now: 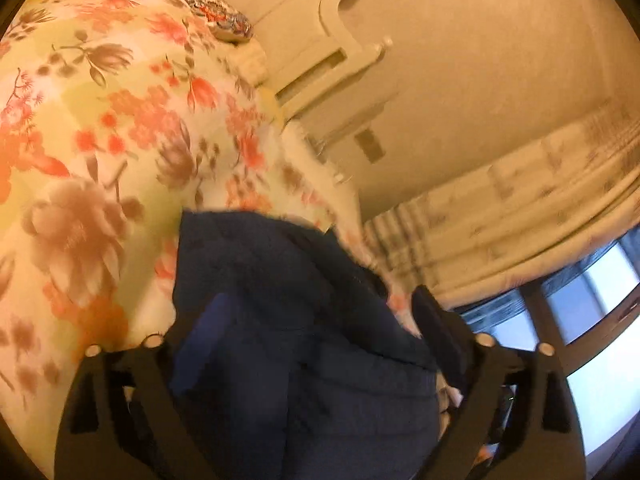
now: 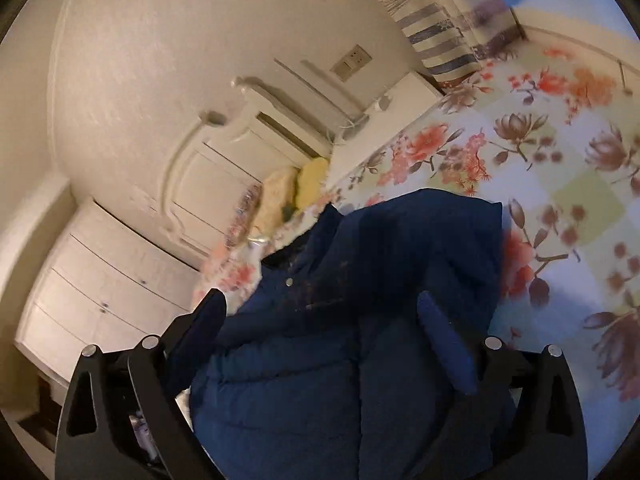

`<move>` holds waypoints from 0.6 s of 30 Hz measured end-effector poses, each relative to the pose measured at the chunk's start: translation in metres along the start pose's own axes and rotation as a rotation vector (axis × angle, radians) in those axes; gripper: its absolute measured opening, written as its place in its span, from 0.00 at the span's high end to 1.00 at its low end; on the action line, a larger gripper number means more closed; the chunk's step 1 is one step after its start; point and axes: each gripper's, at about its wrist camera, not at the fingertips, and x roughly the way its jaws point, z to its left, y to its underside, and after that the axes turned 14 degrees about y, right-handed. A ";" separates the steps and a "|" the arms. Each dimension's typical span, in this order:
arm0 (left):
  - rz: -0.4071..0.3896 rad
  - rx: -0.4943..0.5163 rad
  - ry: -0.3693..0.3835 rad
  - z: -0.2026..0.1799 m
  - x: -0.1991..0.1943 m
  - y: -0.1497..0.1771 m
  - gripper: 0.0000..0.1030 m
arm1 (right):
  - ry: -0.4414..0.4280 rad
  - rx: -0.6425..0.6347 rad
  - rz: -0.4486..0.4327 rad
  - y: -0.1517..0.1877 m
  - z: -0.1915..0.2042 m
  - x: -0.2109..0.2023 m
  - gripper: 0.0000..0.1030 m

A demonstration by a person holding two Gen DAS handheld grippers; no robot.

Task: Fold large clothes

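While both tongs stand wide, navy jacket (image 2: 360, 300) lies bunched on floral bedspread (image 2: 560, 184), between and below fingers of left gripper (image 1: 316, 312) and right gripper (image 2: 324, 312); neither pinches it.

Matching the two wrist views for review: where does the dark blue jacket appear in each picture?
Left wrist view: the dark blue jacket fills the lower centre, between the open fingers of the left gripper.
Right wrist view: the dark blue jacket fills the lower centre, between the open fingers of the right gripper.
Shared landmark: the floral bedspread, left in the left view, right in the right view.
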 end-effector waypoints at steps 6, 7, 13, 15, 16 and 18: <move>-0.011 0.163 -0.120 -0.013 -0.023 -0.015 0.04 | 0.180 -0.179 -0.087 -0.001 -0.004 -0.013 0.09; 0.021 0.199 -0.148 -0.015 -0.019 -0.013 0.04 | 0.208 -0.224 -0.084 0.000 -0.002 -0.011 0.09; 0.204 0.325 -0.268 -0.017 0.024 0.010 0.04 | 0.338 -0.430 -0.014 0.007 0.016 0.017 0.09; 0.248 0.355 -0.290 -0.016 0.041 0.011 0.04 | 0.369 -0.478 0.017 0.005 0.020 0.026 0.09; 0.262 0.368 -0.304 -0.016 0.046 0.012 0.04 | 0.375 -0.495 0.037 0.001 0.021 0.031 0.09; 0.302 0.389 -0.337 -0.012 0.064 0.010 0.04 | 0.361 -0.497 0.082 -0.007 0.020 0.040 0.09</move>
